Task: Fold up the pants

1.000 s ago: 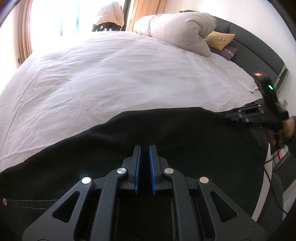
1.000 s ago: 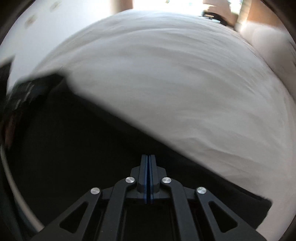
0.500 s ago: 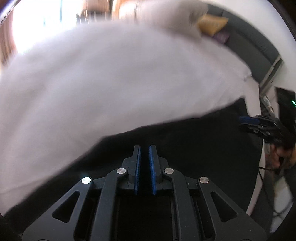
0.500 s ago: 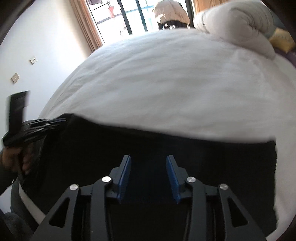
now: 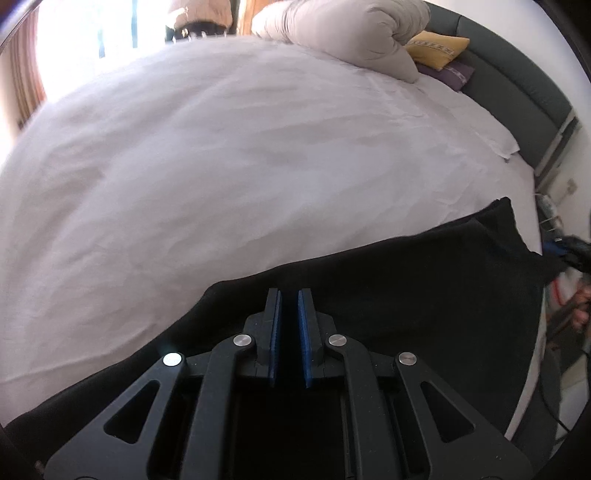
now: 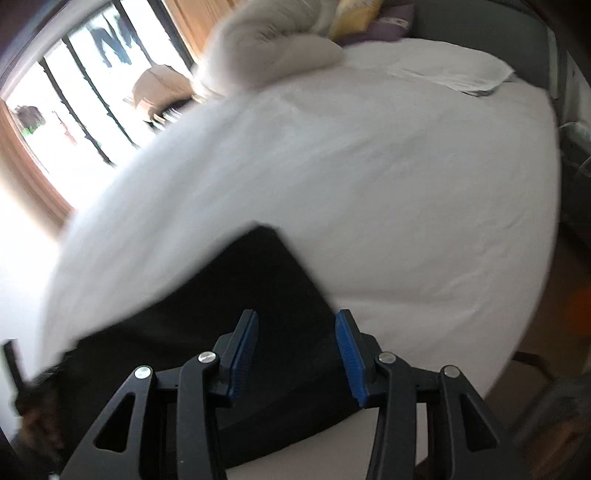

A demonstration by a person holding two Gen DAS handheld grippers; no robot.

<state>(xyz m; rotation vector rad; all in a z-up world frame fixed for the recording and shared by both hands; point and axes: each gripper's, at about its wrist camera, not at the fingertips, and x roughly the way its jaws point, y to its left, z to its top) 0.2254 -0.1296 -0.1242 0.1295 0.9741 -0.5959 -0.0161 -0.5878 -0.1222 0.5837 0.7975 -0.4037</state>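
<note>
Pants (image 5: 424, 295): black, spread flat on the near edge of the bed (image 5: 221, 155), over its white sheet.

Left gripper (image 5: 290, 306): above the pants, jaws narrow with a slim gap; whether cloth is pinched, cannot tell.

Right gripper (image 6: 295, 332): jaws wide, above the pants' right corner, gripping nothing.

Far right: rolled duvet (image 5: 343, 33), yellow cushion (image 5: 439, 46), grey headboard (image 5: 517, 96).

Far left: window (image 6: 74, 110), blurred.

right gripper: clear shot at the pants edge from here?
Probably yes. The right gripper is open and hangs right over the black pants on the bed, near their right edge, with nothing between. The frame is blurred, so the exact height is unclear.
</note>
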